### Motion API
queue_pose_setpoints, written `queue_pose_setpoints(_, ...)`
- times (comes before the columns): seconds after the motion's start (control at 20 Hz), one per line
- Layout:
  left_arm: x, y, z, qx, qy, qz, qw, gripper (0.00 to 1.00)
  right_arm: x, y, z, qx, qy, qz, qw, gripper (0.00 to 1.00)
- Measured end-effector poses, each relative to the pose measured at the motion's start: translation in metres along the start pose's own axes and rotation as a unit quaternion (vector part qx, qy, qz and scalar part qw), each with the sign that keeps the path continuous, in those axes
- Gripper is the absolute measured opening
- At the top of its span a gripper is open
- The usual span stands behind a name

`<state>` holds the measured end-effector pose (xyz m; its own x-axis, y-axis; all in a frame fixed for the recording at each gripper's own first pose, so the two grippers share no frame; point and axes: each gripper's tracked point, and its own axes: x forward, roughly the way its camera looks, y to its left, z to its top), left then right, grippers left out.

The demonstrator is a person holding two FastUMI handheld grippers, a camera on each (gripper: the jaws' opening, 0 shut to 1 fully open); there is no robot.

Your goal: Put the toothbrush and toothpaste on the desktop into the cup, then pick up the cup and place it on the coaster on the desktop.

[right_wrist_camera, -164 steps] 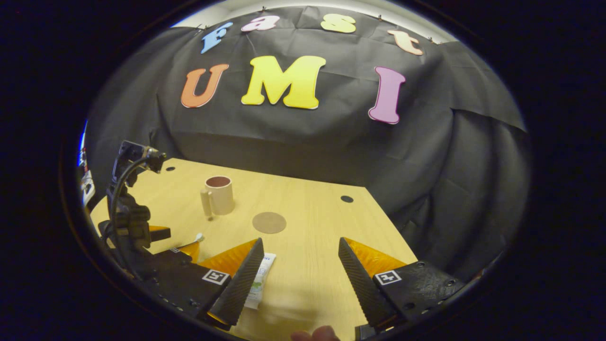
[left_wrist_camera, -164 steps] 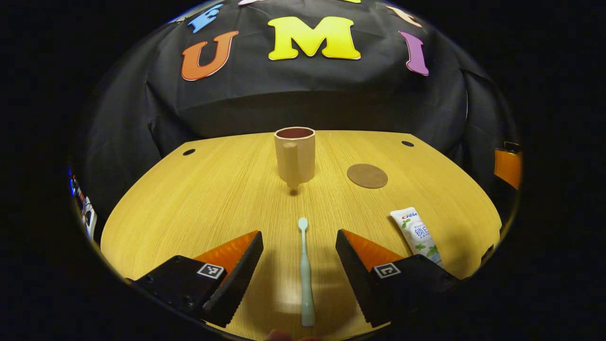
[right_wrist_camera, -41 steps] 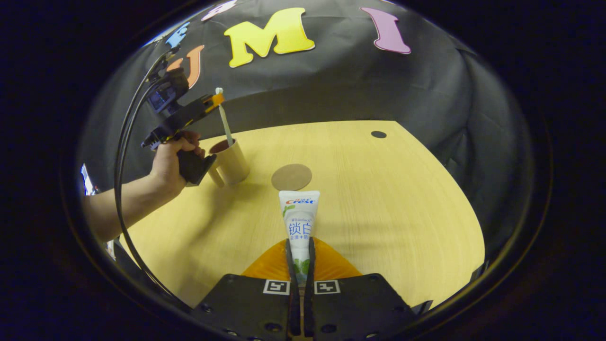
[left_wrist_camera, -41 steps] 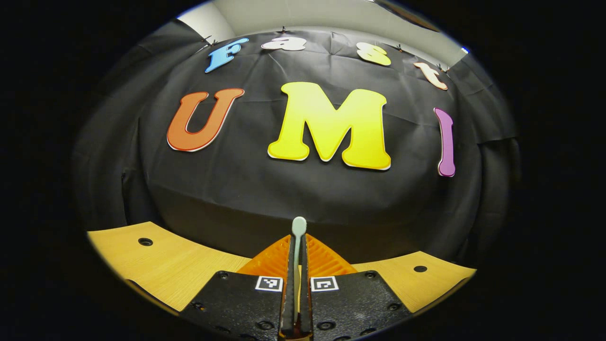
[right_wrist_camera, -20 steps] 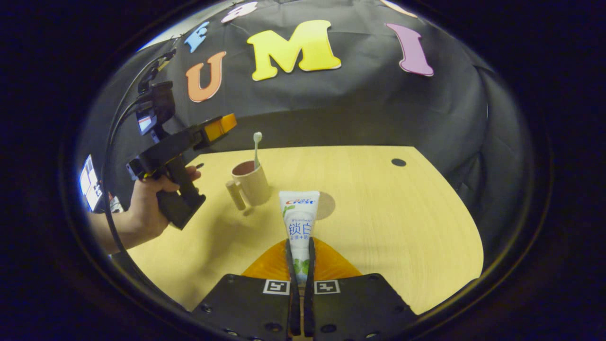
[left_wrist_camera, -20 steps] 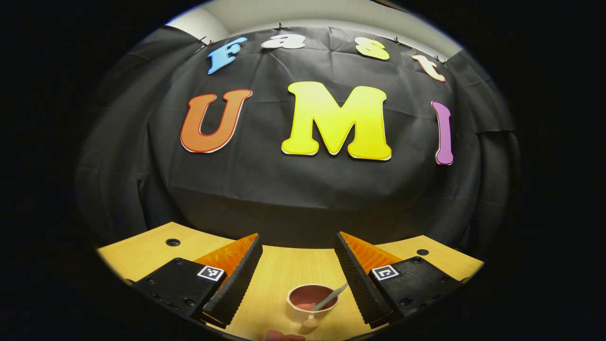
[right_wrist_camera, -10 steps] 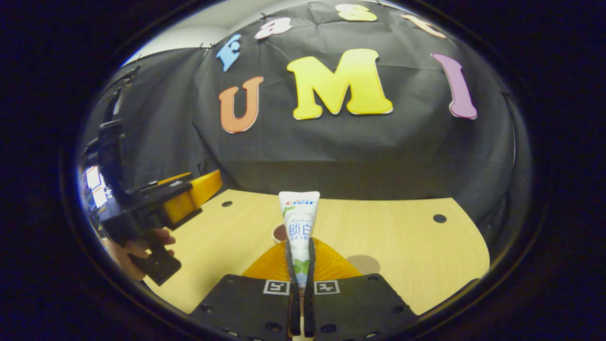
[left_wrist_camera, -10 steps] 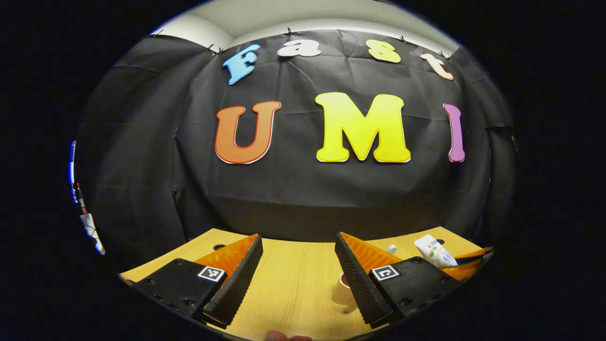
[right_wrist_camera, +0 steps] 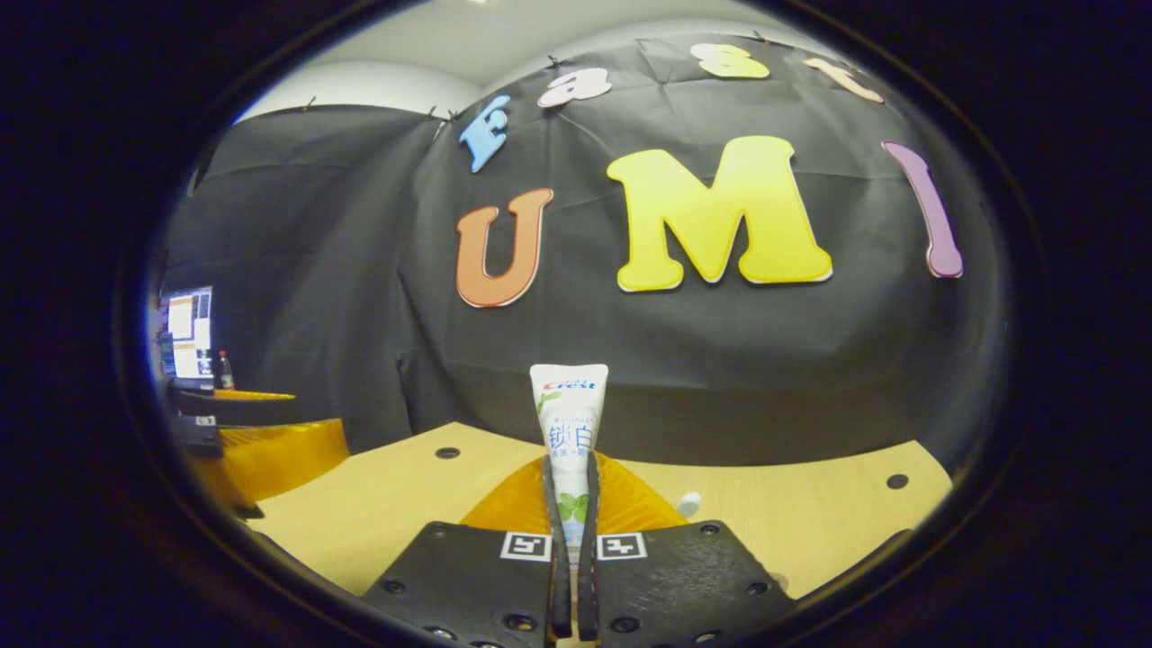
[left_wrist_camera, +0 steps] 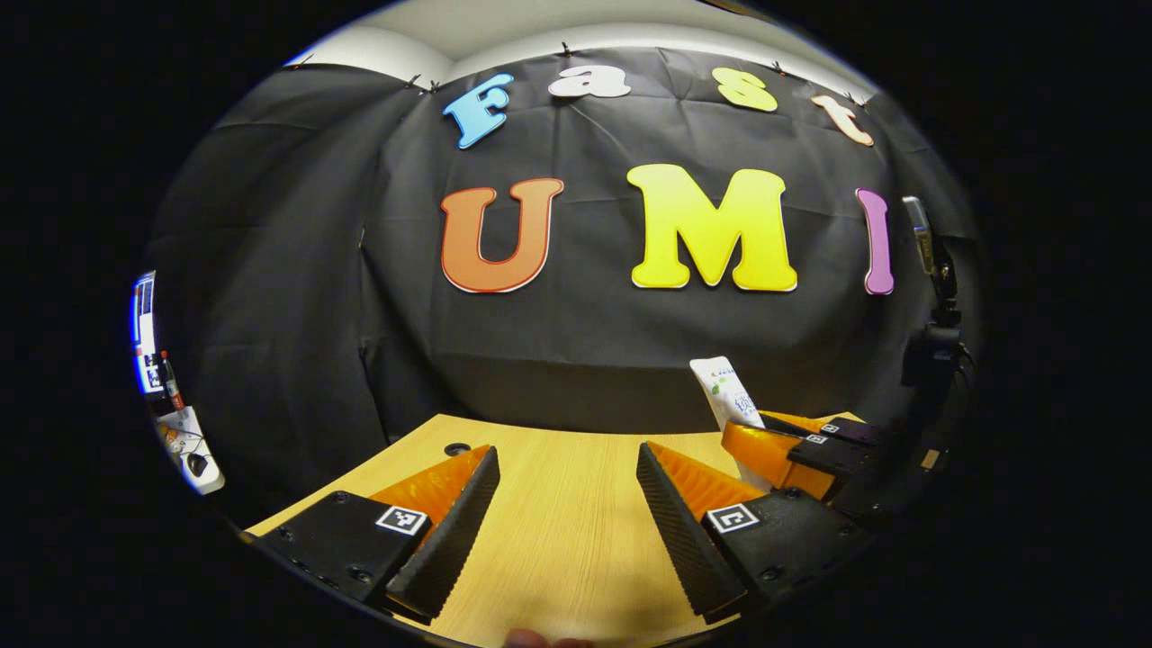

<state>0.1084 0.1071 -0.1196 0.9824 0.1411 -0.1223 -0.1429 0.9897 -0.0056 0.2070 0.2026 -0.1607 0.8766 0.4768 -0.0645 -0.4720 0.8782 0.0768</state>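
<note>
Toothpaste (right_wrist_camera: 569,414) stands pinched between the fingers of my right gripper (right_wrist_camera: 569,540), gripped low on the tube. Its long axis runs straight out along the fingers, and the flat crimped end points up and away from me toward the cloth wall (right_wrist_camera: 360,297). In the left gripper view the same tube (left_wrist_camera: 724,396) rises at a slight lean above that gripper (left_wrist_camera: 765,445), off to the right of my own left fingers.

My left gripper (left_wrist_camera: 567,522) holds nothing; its two fingers are spread wide over bare desktop (left_wrist_camera: 558,504).

Just past my right fingers, a small pale tip (right_wrist_camera: 689,502) pokes up on their right side. I take it for the head of the toothbrush, which would put the cup right below and slightly right of the tube, under the gripper body. I cannot see the cup or the coaster themselves, so that is a guess.

The coming move turns on that offset: the tube's lower end must come down over the cup's mouth, so my right hand, clearly the nearer one, needs a small shift right before lowering and letting go.

Farther out, the desktop (right_wrist_camera: 810,504) lies open up to its far edge, where a few dark round holes (right_wrist_camera: 891,481) sit before the wall. My left gripper's body (right_wrist_camera: 261,450) is well off to the left, leaving room.
</note>
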Motion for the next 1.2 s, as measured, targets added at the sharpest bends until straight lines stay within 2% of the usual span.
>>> queue_pose_setpoints(0.3,0.006,0.008,-0.007,0.003,0.016,0.006,1.0,0.97,0.044,-0.012,-0.021,-0.004,-0.026,-0.003,1.0,0.04)
queue_pose_setpoints(0.85,0.012,0.0,-0.023,-0.007,0.04,0.005,0.999,0.97,0.069,-0.026,-0.042,0.005,-0.02,-0.009,1.0,0.05)
queue_pose_setpoints(1.1,0.016,-0.004,-0.026,-0.009,0.045,0.007,0.999,0.97,0.061,-0.022,-0.051,0.0,-0.007,0.008,1.0,0.17)
queue_pose_setpoints(1.2,0.016,-0.007,-0.027,-0.008,0.046,0.003,0.999,0.97,0.061,-0.024,-0.046,-0.012,-0.018,0.005,1.0,0.27)
